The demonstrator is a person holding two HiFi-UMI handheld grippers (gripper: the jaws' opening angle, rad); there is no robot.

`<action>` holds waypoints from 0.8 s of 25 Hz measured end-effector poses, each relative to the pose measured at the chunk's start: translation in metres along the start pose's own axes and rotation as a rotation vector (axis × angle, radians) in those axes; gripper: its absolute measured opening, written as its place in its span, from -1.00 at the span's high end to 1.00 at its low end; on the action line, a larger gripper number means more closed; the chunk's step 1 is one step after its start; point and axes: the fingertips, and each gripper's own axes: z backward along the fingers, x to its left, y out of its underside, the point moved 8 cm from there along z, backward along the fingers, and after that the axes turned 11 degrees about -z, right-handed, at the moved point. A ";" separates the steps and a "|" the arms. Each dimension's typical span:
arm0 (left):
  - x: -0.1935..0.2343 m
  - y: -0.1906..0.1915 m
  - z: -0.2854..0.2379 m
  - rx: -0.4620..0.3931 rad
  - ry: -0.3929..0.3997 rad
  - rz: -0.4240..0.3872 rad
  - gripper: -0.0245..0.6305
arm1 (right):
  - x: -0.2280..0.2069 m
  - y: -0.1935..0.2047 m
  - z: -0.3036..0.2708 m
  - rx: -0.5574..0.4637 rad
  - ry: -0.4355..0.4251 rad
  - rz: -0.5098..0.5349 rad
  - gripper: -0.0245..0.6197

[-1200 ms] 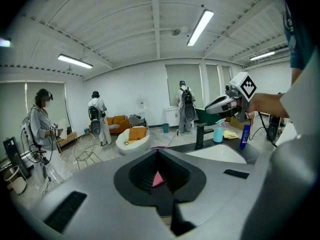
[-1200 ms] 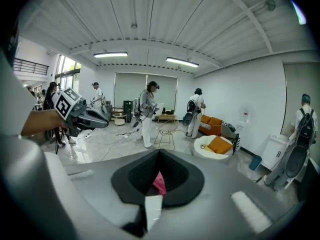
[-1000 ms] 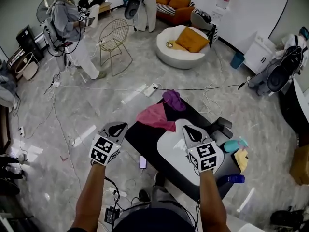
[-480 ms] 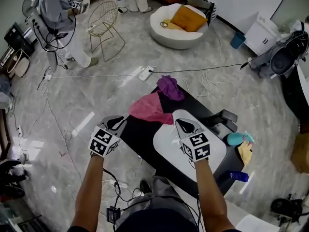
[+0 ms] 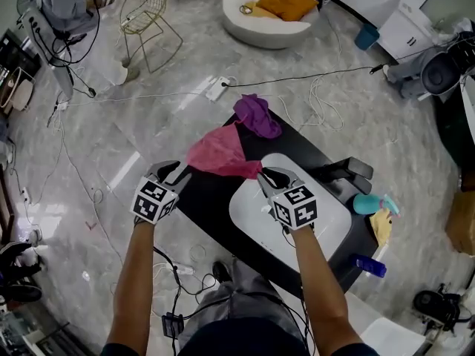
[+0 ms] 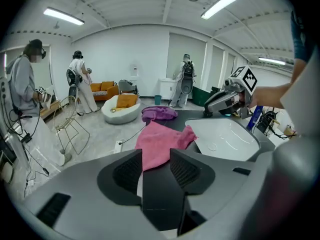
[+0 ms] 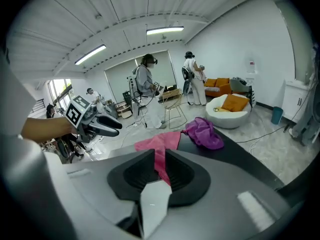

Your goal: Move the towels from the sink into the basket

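A black surface carries a white sink. A pink towel lies beside the sink, one corner at its rim. A purple towel sits bunched beyond. The left gripper has just opened its jaws and holds nothing. The right gripper has just parted its jaws slightly, and the pink corner shows in the gap.

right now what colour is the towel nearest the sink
The towel is pink, clearest in the head view.

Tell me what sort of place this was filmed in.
Probably a staged recording studio, not a home: the sink sits in a counter alone mid-room, cables trail over the floor, and other people wear similar gear.
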 end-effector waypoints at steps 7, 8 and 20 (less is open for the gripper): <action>0.005 0.017 -0.041 0.044 0.051 0.024 0.26 | -0.021 0.019 -0.036 0.058 -0.031 -0.081 0.42; 0.006 0.019 -0.046 0.055 0.052 0.021 0.25 | -0.023 0.021 -0.041 0.068 -0.033 -0.089 0.38; 0.010 0.036 -0.087 0.099 0.062 0.021 0.21 | -0.046 0.044 -0.080 0.149 -0.051 -0.133 0.20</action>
